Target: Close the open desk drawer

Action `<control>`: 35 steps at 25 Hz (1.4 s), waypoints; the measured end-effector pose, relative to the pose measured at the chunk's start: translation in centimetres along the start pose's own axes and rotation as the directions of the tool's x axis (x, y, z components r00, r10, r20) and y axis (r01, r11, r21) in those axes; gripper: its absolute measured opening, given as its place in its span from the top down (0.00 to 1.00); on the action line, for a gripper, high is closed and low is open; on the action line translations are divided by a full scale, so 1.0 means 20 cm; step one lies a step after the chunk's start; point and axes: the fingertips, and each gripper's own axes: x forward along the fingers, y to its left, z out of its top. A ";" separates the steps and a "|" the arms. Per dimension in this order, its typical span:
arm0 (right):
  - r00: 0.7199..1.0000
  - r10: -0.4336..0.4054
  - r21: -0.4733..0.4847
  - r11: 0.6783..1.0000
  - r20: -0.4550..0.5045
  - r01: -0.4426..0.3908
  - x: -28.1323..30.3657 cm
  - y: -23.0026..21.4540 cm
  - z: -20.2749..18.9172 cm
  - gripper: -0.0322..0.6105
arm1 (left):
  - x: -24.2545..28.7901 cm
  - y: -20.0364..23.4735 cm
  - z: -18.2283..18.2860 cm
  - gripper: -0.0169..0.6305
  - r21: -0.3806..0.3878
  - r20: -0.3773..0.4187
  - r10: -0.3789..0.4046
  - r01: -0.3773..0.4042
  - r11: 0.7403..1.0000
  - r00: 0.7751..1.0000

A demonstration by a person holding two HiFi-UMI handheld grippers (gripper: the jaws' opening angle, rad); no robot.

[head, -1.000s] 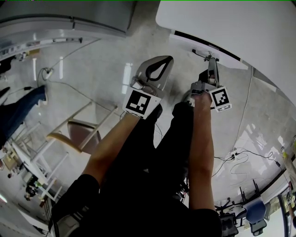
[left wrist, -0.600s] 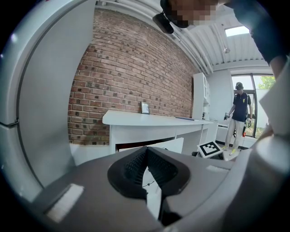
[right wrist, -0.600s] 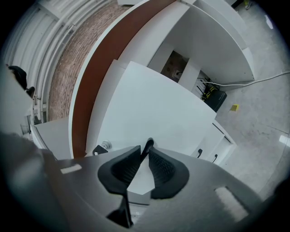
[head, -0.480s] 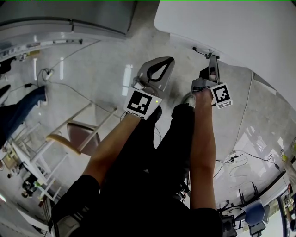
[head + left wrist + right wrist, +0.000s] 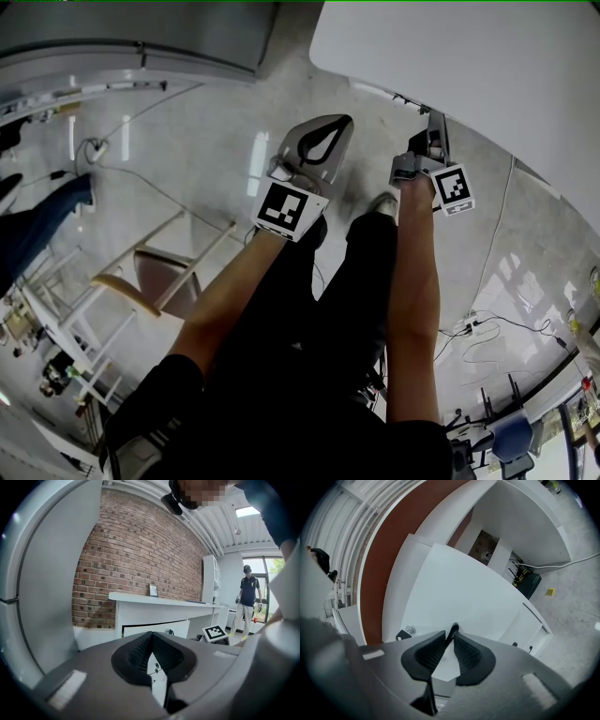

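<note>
Desk (image 5: 469,56) ahead, drawer handle (image 5: 453,630) between fingers (image 5: 466,651) of right gripper (image 5: 433,122) (left gripper (image 5: 336,127) alongside, chair (image 5: 150,267) leftward)

1. A red brick wall (image 5: 136,550) runs along one side, under a white ribbed ceiling (image 5: 213,527) with a bright light panel (image 5: 247,511).
2. At the far end a window (image 5: 276,566) lets in daylight — green shows outside.
3. The white desk (image 5: 154,600) stands against the brick with a small frame (image 5: 153,590) on its top, and a tall white cabinet (image 5: 209,581) stands beyond it.
4. The floor (image 5: 216,122) is pale, speckled and glossy — light streaks reflect on it.
5. A wooden chair (image 5: 155,272) stands well apart from the desk, and cables (image 5: 497,323) trail over the floor.
</note>
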 end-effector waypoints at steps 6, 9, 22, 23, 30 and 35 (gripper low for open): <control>1.000 0.028 -0.032 0.999 0.012 -0.027 0.09 -0.01 0.05 0.85 | 0.05 0.02 -0.01 0.95 0.010 0.013 0.000 0.000 1.000 1.000; 0.999 0.038 -0.031 0.999 0.010 -0.038 0.13 -0.02 0.05 0.85 | 0.08 0.05 -0.01 0.95 0.016 0.027 0.003 -0.004 1.000 1.000; 0.999 0.049 -0.031 0.998 0.018 -0.048 0.13 -0.04 0.05 0.84 | 0.09 0.02 0.05 0.95 0.025 0.037 0.007 -0.008 1.000 0.999; 0.999 0.040 -0.029 0.999 0.015 -0.040 0.13 -0.04 0.05 0.84 | 0.08 0.02 0.07 0.95 0.020 0.037 0.007 -0.008 1.000 0.999; 0.998 -0.012 -0.005 1.000 -0.066 0.012 0.02 0.03 -0.06 0.80 | -0.06 -0.02 0.19 0.95 -0.026 0.016 0.021 -0.021 0.999 1.000; 0.990 -0.079 -0.054 0.996 -0.113 0.074 -0.17 0.08 -0.12 0.81 | -0.20 -0.08 0.27 0.95 -0.048 -0.008 0.035 -0.035 0.998 0.999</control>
